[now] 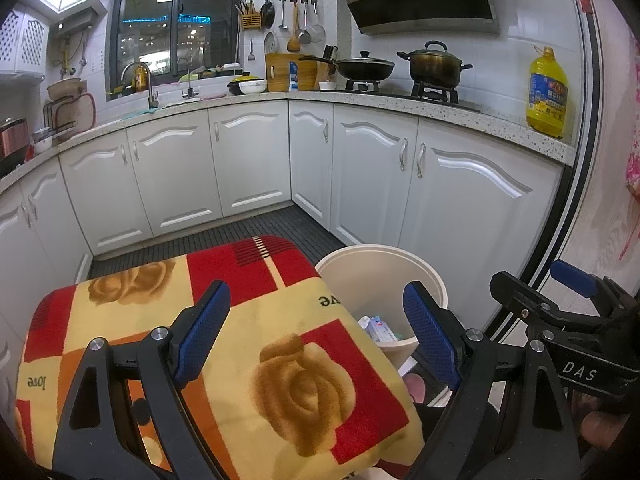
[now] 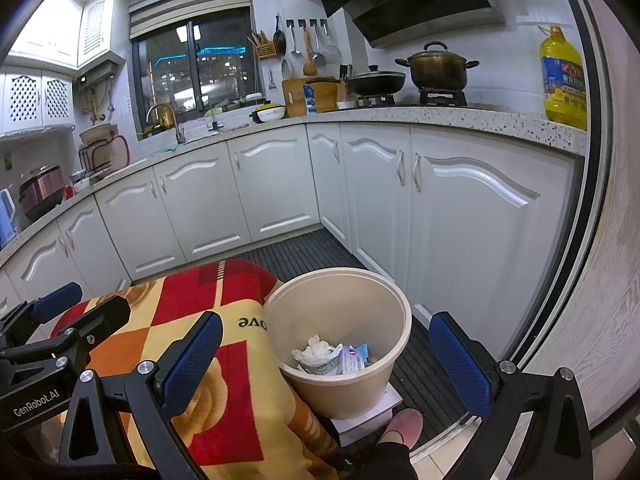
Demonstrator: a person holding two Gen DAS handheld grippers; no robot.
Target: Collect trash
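White-cabinet kitchen at night, speckled stone surface [image 2: 440, 118] running along the back, dark ribbed floor mat below. Lower centre of the right wrist view: round beige plastic trash bin [image 2: 340, 384] on a flat white base, just beside a red, orange and cream rose-print blanket [image 2: 240, 380] draped over something unseen.

Inside the bin: crumpled white tissue [image 2: 316, 350] and blue-and-white printed paper packaging [image 2: 354, 360], touching each other on the bottom. Likely featherlight, soft, crushable, not fragile; best pinched on a raised fold of the tissue or a free edge of the packaging. Bin itself probably light and stiff, its rim the obvious hold.

Left gripper [image 1: 316, 332] with blue fingers spread wide, nothing between them, over the blanket edge and bin. Right gripper [image 2: 328, 364] likewise spread and empty, framing the bin.

Readable: "love" upside down on the blanket, "DAS" and "GenRobot.AI" on the gripper bodies. Label on the yellow oil jug [image 2: 564, 80] at upper right too small to read.
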